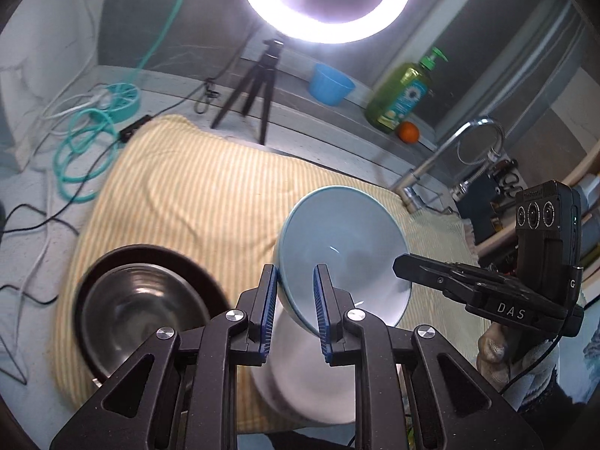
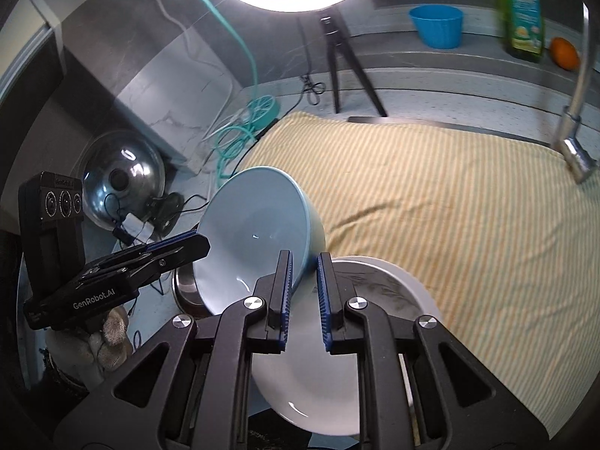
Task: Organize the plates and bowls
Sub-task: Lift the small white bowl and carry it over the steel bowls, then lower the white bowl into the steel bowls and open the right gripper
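Both grippers pinch the pale blue bowl [image 1: 337,247] by opposite rim edges, left gripper [image 1: 296,315] and right gripper [image 2: 303,300] nearly closed, tilted above the striped cloth [image 1: 195,187]. Glazed, slippery, breakable: rim grips suit it.

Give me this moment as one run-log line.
left gripper: shut on light blue bowl rim | right gripper: shut on opposite rim | bowl: lifted, tilted, over white plate | steel bowl: on striped cloth
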The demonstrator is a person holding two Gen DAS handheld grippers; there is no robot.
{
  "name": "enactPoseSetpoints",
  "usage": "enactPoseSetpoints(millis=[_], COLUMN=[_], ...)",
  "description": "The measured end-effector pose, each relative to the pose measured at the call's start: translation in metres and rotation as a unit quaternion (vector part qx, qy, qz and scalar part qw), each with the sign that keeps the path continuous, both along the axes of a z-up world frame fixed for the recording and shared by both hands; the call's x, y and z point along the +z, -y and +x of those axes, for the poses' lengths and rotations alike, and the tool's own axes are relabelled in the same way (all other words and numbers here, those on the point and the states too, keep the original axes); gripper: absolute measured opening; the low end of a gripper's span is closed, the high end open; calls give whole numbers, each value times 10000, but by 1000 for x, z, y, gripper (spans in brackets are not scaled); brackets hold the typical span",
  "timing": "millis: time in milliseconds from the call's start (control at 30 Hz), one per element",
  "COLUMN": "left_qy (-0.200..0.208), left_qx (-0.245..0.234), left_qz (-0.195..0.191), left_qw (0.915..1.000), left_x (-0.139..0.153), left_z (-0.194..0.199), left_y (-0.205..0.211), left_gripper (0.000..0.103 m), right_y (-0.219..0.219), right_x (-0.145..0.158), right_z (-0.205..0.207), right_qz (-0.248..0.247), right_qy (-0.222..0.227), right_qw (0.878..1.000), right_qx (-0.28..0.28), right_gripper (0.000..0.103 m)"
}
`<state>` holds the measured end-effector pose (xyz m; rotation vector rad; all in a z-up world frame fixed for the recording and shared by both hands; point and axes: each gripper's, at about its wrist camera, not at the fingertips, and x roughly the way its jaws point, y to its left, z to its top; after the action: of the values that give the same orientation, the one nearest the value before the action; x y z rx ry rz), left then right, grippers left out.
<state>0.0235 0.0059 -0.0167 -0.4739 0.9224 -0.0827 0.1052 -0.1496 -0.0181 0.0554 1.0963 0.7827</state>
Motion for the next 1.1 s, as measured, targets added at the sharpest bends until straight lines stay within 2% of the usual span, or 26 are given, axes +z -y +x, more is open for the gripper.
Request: enactPoseSetpoints(millis=[267,600,1100], left_qy=[-35,-225,-475], left_qx=[517,992,1119], left_qz=[4,-42,-127], left_qw=[9987,9948,9925], left_x=[-2,-18,-39], left_z=[-26,-56,-70], left_y=[-41,-78,-97], left_gripper=[18,18,18], right_y=[-52,-104,-136], right_x=[-8,-30,-62], right_z=[-10,-22,-31], right_qz=[-78,-280,-684], right_qy=[-63,-231,-403], right_qw=[9986,9944,9896], right_qx=[518,990,1201], right_gripper=[13,13,13])
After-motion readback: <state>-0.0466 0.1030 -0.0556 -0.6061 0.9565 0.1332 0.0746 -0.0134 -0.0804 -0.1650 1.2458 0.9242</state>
